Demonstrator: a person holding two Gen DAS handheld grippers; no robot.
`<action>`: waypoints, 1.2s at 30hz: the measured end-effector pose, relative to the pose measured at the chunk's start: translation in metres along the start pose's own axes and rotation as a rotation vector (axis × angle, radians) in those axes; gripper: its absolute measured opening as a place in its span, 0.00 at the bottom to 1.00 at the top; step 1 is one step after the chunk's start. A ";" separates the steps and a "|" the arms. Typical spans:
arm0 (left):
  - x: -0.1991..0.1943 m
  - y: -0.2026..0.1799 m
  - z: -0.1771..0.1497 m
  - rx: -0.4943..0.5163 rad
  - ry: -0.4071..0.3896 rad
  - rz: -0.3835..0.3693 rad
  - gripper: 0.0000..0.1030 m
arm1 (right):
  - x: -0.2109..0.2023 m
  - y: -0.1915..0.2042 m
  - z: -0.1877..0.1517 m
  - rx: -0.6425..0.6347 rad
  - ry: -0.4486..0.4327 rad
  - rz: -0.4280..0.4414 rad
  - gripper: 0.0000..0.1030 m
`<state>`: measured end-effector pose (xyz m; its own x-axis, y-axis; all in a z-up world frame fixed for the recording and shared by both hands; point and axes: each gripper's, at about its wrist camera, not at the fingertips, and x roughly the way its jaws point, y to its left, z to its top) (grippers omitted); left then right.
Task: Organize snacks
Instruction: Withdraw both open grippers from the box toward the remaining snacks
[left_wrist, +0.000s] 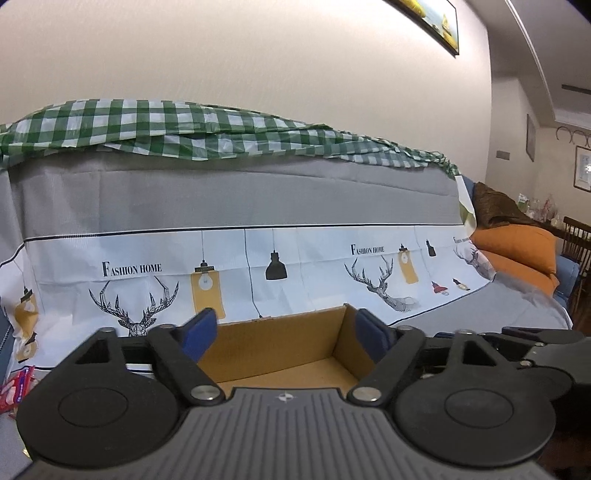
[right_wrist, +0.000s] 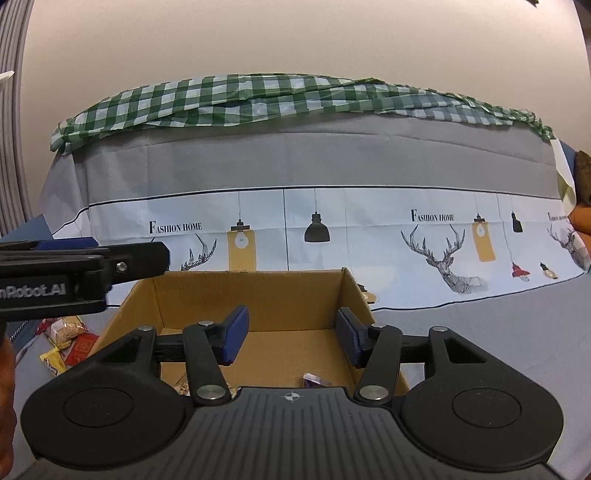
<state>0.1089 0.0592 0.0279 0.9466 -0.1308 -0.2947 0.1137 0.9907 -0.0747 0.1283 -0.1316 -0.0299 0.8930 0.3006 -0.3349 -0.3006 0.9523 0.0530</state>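
Here, the right hand-held gripper (right_wrist: 291, 338) hung released and empty over the open brown cardboard box (right_wrist: 255, 291); only its view showed a purple snack packet (right_wrist: 314, 380) on the box floor and loose snack packets (right_wrist: 68, 341) on the grey surface (right_wrist: 498, 332) beside it. The left hand-held gripper (left_wrist: 284, 332), spread wide and empty, faced the box's bare far corner.

**Item Count**

- Cardboard box (right_wrist: 258, 295): one, open-topped.
- Snack packets inside the box: two visible, a purple one (right_wrist: 314, 380) at 6 o'clock and a pale one (right_wrist: 183, 386) at 7 o'clock; both partly hidden.
- Snack packets (right_wrist: 68, 341) outside the box, at 9 o'clock: about four; exact count cannot be told.
- Grippers: two, each with two blue-padded fingers (right_wrist: 234, 334).
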 end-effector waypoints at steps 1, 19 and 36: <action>-0.002 0.004 0.000 -0.003 0.006 -0.006 0.72 | 0.000 0.001 0.000 0.006 -0.001 0.002 0.53; -0.069 0.119 -0.032 0.054 0.173 0.135 0.26 | -0.021 0.074 -0.002 0.019 -0.094 0.214 0.24; -0.068 0.236 -0.049 -0.314 0.292 0.418 0.25 | -0.015 0.214 -0.040 -0.101 0.017 0.510 0.24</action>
<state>0.0563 0.3005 -0.0168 0.7645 0.2188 -0.6063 -0.3872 0.9079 -0.1607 0.0373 0.0654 -0.0513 0.6190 0.7236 -0.3054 -0.7279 0.6746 0.1228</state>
